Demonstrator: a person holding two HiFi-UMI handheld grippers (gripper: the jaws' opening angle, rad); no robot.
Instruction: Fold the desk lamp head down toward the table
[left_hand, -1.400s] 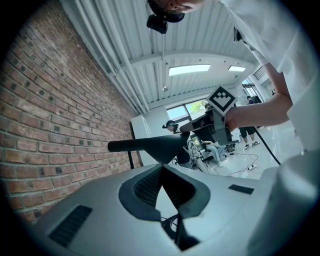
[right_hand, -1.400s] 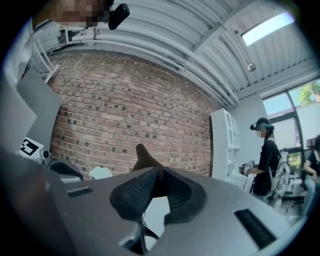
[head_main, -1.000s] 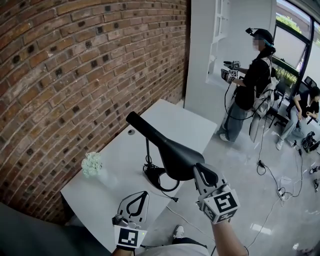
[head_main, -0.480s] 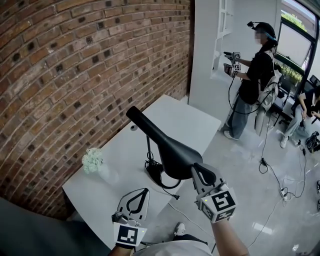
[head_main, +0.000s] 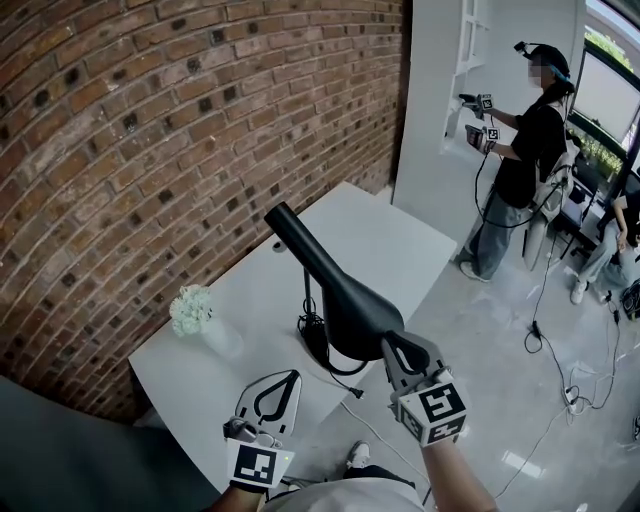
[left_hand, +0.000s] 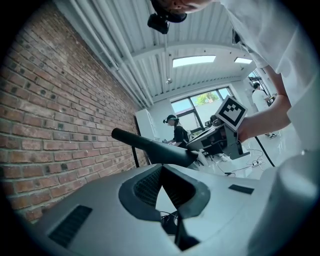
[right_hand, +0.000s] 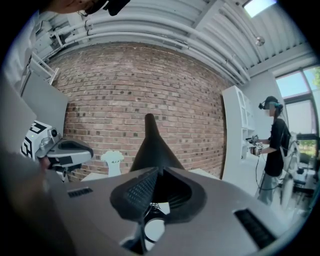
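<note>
Reaching in from the lower right, the right gripper had its jaws drawn together on the rim at the wide end of the desk lamp head. The black cone was tilted, its narrow end pointing up toward the brick wall, above the white table. The left gripper hung lower over the table's near edge with its tips pressed together and nothing between them. A white vase of white flowers stood left of the lamp base, apart from it. A person stood well behind, near a white shelf.
</note>
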